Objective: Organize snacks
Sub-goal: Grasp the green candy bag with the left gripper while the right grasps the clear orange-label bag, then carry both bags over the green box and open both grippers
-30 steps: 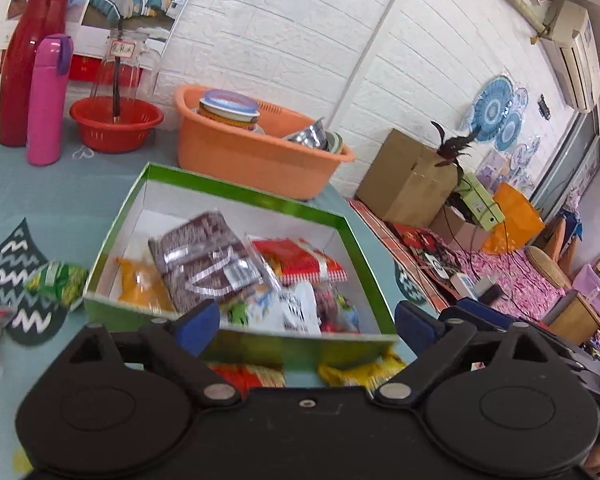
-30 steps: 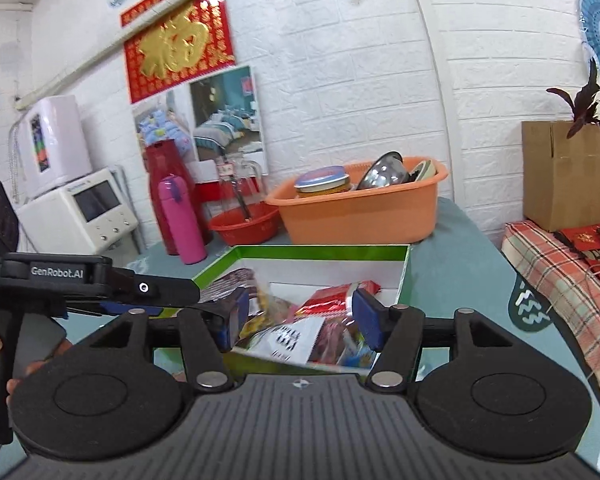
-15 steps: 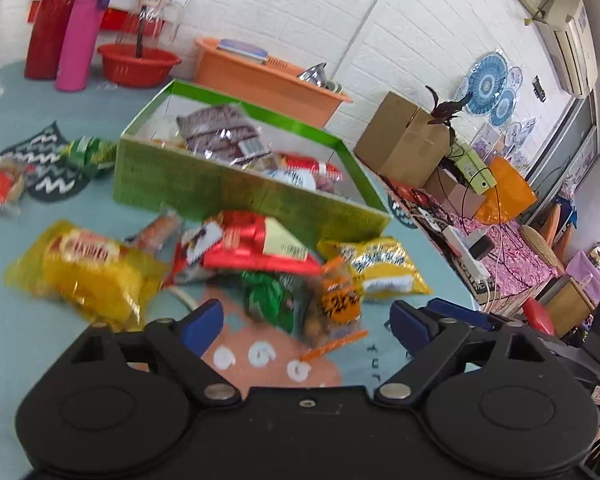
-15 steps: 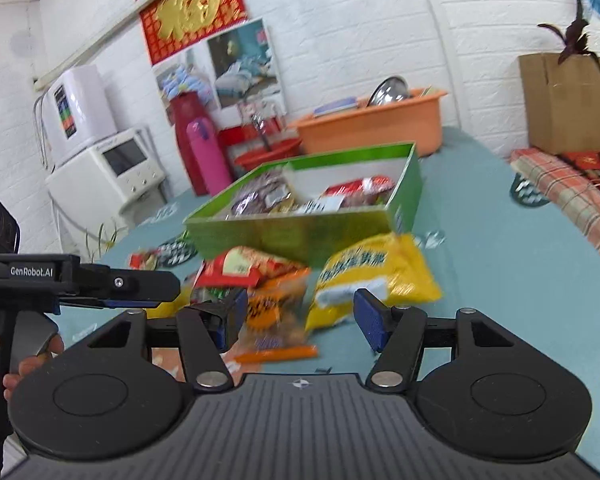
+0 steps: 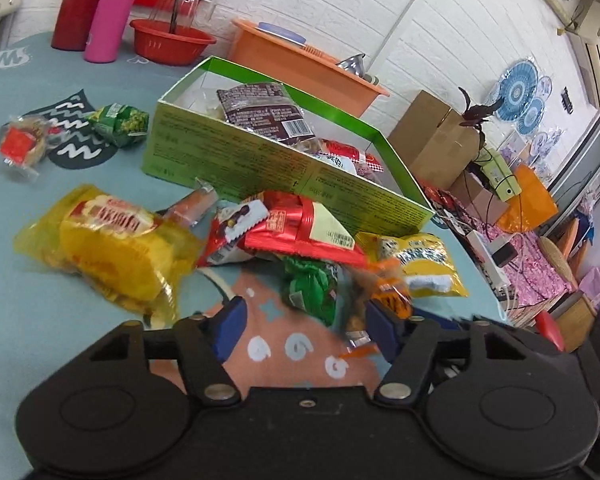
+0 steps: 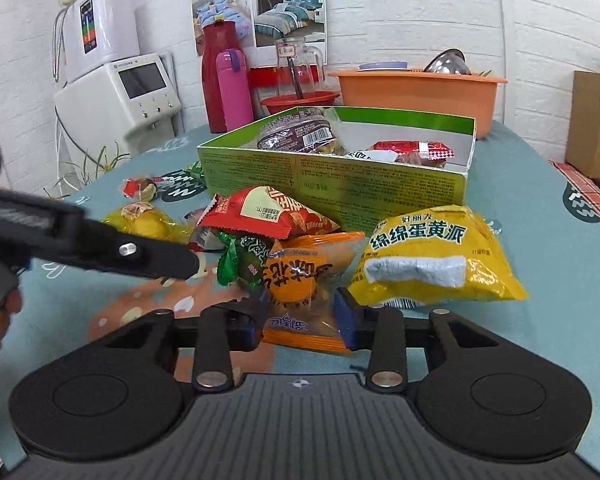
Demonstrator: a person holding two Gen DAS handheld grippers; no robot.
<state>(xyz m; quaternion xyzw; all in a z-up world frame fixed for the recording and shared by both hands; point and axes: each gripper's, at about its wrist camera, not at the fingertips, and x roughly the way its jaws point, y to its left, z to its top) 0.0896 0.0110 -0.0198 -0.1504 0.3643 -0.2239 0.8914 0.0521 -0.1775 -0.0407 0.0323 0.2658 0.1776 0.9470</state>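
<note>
The right gripper has its blue-padded fingers on either side of an orange-edged clear snack packet lying on the table; the pads sit at the packet's two sides, but whether they actually press it cannot be told. The left gripper hangs low over the teal tablecloth with its jaws spread wide and nothing between them; its right finger is just beside the same orange packet.

Touching the orange packet on its left is a crumpled green wrapper, and leaning over both is a red foil pouch with a cream label. To the right lies a yellow bag with blue lettering. Further left rests a yellow transparent bag of cakes.

Behind this heap stands an open green cardboard box, holding a dark brown packet and a red-and-white wrapper. Near the table's far edge stand an orange plastic basin, a red bowl, a pink flask and a red thermos.
</note>
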